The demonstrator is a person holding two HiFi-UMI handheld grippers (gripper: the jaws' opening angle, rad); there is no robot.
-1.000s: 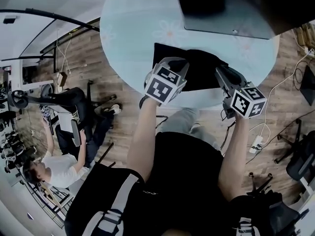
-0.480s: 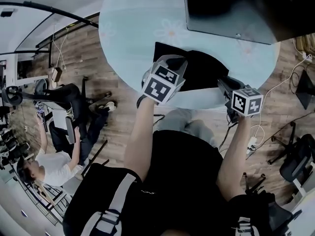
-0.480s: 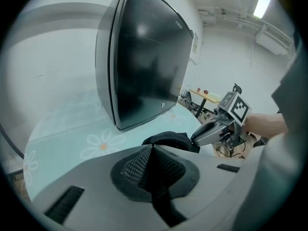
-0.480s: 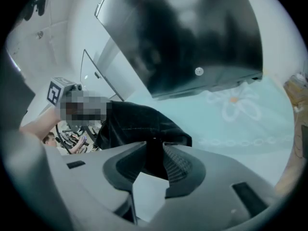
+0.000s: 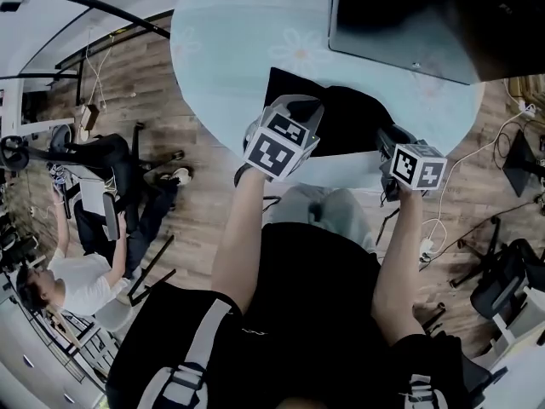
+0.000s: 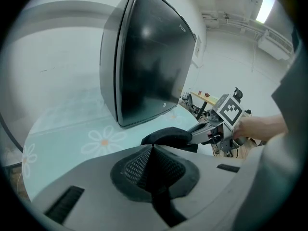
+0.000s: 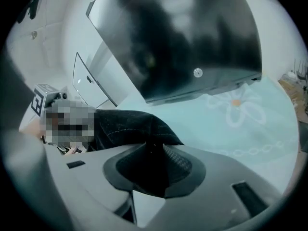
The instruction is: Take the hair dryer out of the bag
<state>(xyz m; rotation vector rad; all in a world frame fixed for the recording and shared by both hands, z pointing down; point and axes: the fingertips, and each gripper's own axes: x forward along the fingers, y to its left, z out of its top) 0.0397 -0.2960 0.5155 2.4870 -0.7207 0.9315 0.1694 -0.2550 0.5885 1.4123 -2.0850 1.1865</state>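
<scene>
A black cloth bag (image 5: 341, 122) lies near the front edge of the round pale-blue table (image 5: 230, 49). My left gripper (image 5: 295, 107) sits at the bag's near left side, shut on its fabric; in the left gripper view the pads meet (image 6: 153, 148) right under a raised hump of the bag (image 6: 168, 136). My right gripper (image 5: 385, 140) is at the bag's right end. Its jaws (image 7: 154, 153) stand open, with a point of the bag's cloth (image 7: 130, 124) reaching into the gap. The hair dryer is hidden.
A big black monitor (image 5: 409, 15) stands on the far right of the table, just behind the bag. On the wooden floor are a seated person (image 5: 77, 271) at the left, office chairs, and cables with a power strip (image 5: 423, 250) at the right.
My right gripper has sunk and drawn in towards the bag's right end at the table edge. The left gripper has stayed where it was.
</scene>
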